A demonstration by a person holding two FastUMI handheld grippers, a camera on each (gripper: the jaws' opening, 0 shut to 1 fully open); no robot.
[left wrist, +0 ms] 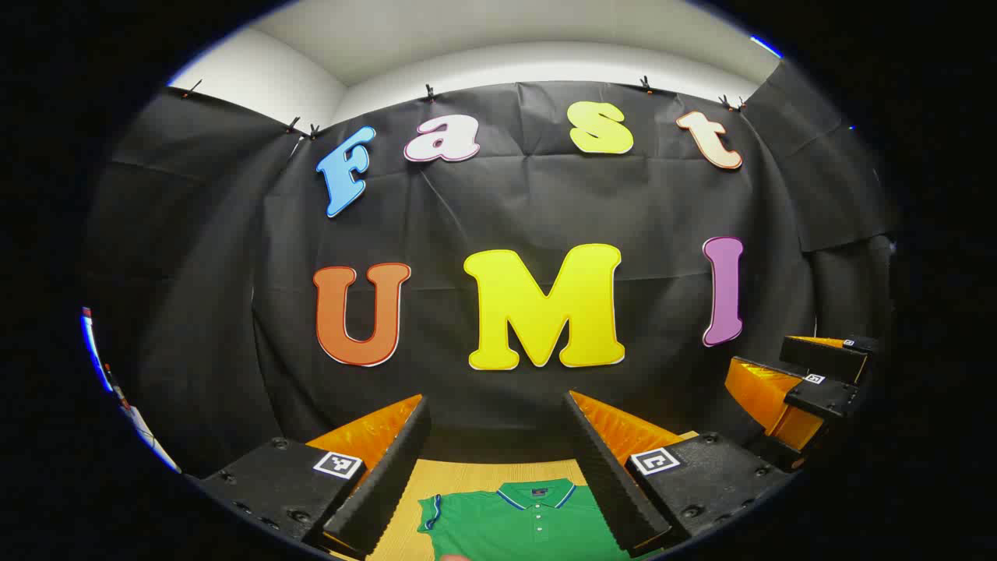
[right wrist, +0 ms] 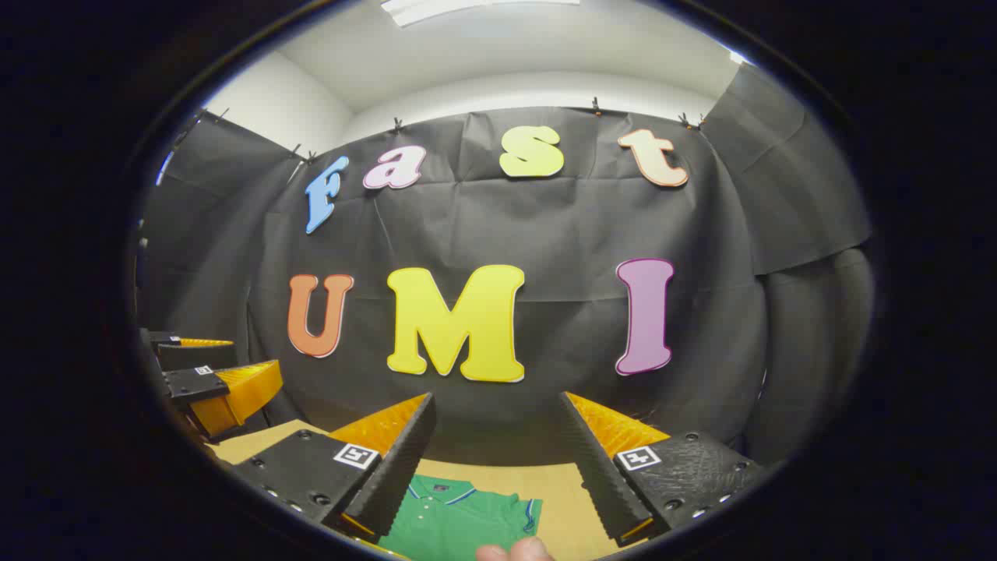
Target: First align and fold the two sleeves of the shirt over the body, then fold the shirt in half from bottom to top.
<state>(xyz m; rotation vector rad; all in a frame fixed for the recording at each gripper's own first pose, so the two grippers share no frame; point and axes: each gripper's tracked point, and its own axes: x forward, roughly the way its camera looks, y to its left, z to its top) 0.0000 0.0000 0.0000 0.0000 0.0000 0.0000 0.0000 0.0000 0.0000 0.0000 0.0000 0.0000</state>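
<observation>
- The left gripper [left wrist: 498,460] is held level above the table, aimed at the black cloth wall [left wrist: 545,202]; its two fingers are spread wide apart with nothing between them.
- The right gripper [right wrist: 498,460] sits in the same pose, pointing forward at the wall, fingers parted wide and holding nothing.
- In the left gripper view the right gripper [left wrist: 818,382] hangs off to the right, raised above the table; in the right gripper view the left gripper [right wrist: 202,374] appears at the left edge, likewise lifted.
- The green polo shirt with blue-striped collar and white buttons [left wrist: 522,518] lies flat on the light wooden table [left wrist: 467,471], collar toward the wall, below and between each gripper's fingers, touched by neither.
- A fingertip [right wrist: 518,551] of a person peeks in at the bottom edge of the right gripper view, over the shirt.
</observation>
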